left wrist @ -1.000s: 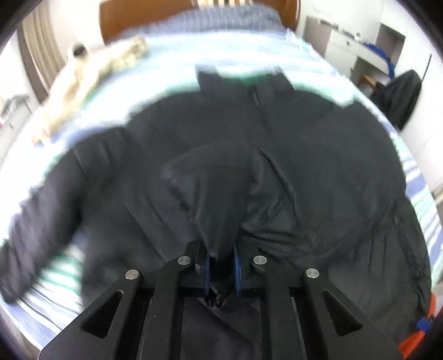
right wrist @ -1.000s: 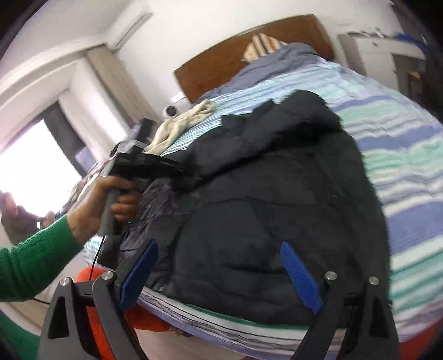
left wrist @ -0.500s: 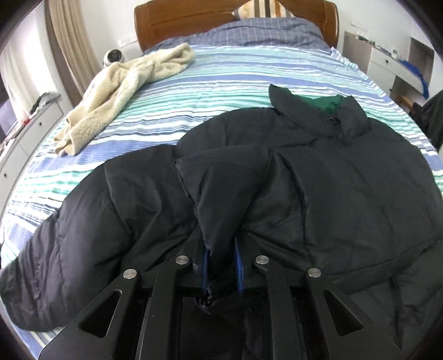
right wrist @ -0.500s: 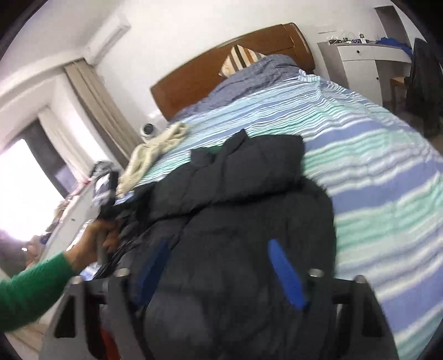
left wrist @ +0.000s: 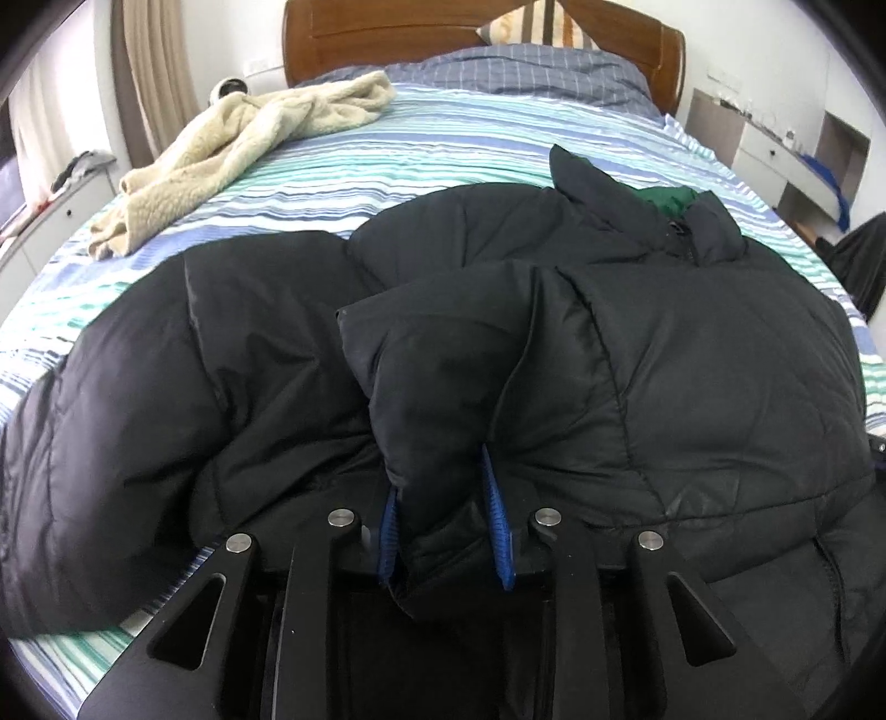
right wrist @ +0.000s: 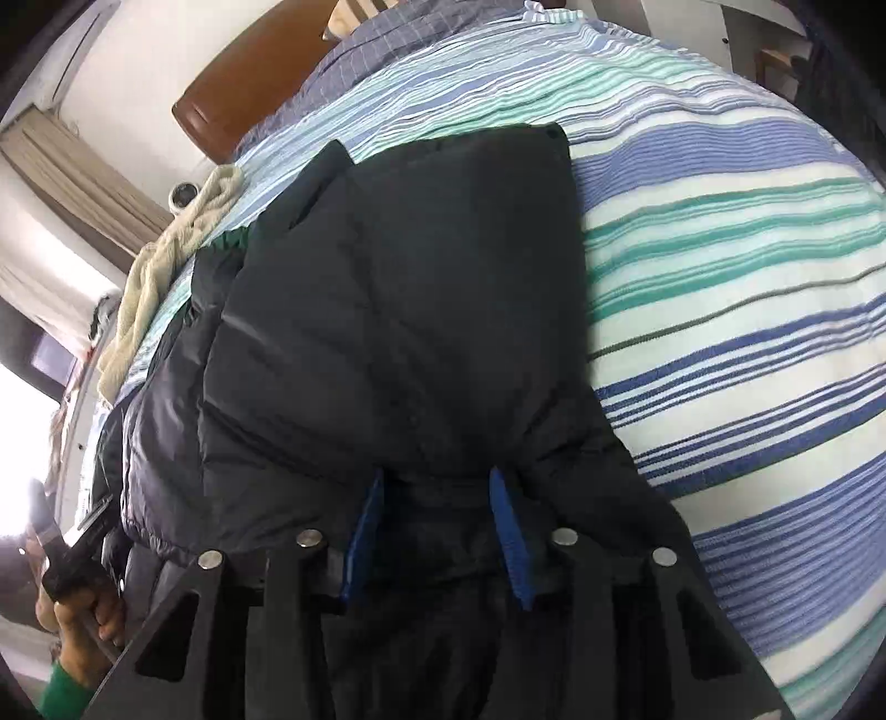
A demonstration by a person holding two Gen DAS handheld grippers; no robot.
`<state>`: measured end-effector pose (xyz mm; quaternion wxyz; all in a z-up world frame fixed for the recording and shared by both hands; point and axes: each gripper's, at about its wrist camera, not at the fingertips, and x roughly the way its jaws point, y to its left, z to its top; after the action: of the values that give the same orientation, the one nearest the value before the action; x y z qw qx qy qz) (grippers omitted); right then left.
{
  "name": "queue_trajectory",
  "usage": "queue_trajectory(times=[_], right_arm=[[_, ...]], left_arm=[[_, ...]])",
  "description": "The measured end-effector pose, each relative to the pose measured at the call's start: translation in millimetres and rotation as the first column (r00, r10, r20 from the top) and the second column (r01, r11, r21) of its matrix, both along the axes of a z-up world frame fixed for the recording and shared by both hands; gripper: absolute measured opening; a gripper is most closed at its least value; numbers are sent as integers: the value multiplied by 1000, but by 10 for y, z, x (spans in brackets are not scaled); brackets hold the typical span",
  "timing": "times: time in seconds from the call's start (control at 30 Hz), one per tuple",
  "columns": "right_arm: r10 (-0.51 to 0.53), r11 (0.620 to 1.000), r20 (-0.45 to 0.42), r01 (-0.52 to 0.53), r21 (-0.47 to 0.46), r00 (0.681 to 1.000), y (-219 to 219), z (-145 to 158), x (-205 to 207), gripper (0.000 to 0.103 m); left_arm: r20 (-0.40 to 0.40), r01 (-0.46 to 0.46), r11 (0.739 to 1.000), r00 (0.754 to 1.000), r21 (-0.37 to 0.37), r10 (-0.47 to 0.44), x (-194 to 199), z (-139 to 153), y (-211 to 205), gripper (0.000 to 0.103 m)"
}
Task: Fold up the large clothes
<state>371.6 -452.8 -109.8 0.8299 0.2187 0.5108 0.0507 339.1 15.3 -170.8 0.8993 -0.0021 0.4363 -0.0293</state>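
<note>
**A:** so where's everything sitting right now?

**B:** The black puffer jacket [left wrist: 637,354] lies spread across the striped bed [left wrist: 387,149], collar toward the wooden headboard [left wrist: 398,39], with a bit of green lining showing at the neck. One sleeve is folded over the front of the body and its cuff end runs straight down into the left gripper [left wrist: 443,526]. The other sleeve bulges out toward the left edge of the mattress.

**A:** is the left one clamped on it?

**B:** The cuff sits between the two blue pads [left wrist: 498,526], and the jaws have just been opening, so they stand a little apart. Fabric fills the gap and touches both pads, but whether they squeeze it or just flank it I can't tell.

**A:** and the right?

**B:** The right gripper [right wrist: 437,531] is down at the near side of the jacket. Its jaws have just been closing, and dark fabric bunches between the blue pads, which look pressed into it on both sides. I'd call that a grasp on the jacket.

**A:** anything else around?

**B:** A cream fleece blanket [left wrist: 238,149] crumpled on the far left of the bed, well apart from the jacket, and a striped pillow [left wrist: 537,27] against the headboard. In the right wrist view a hand [right wrist: 83,615] in a green sleeve holds the other gripper's handle at the lower left.
</note>
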Motion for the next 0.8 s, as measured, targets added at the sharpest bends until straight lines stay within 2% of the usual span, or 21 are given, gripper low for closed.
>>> queue_trajectory(times=[0.13, 0.27, 0.33, 0.43, 0.57, 0.67, 0.8], right_arm=[[51, 995, -44, -54, -86, 998, 69, 212, 77, 38], [0, 993, 108, 13, -115, 994, -64, 617, 329, 38], [-39, 996, 145, 50, -72, 989, -161, 686, 547, 38], [-109, 993, 155, 115, -30, 982, -260, 576, 906, 38], [-148, 989, 50, 147, 26, 988, -332, -57, 1042, 37], [-128, 991, 97, 131, -23, 987, -305, -81, 992, 37], [-94, 993, 86, 100, -67, 992, -273, -22, 929, 37]], left_arm=[[21, -5, 1000, 1000, -7, 5, -28, -32, -3, 28], [32, -11, 999, 999, -39, 12, -58, -38, 41, 29], [31, -11, 999, 999, -46, 13, -58, -40, 48, 29], [32, -12, 999, 999, -36, 13, -57, -48, 31, 29], [37, -12, 999, 999, -34, 13, -55, -71, 20, 30], [39, -11, 999, 999, -36, 12, -53, -84, 18, 30], [36, -12, 999, 999, -38, 14, -45, -90, 19, 30]])
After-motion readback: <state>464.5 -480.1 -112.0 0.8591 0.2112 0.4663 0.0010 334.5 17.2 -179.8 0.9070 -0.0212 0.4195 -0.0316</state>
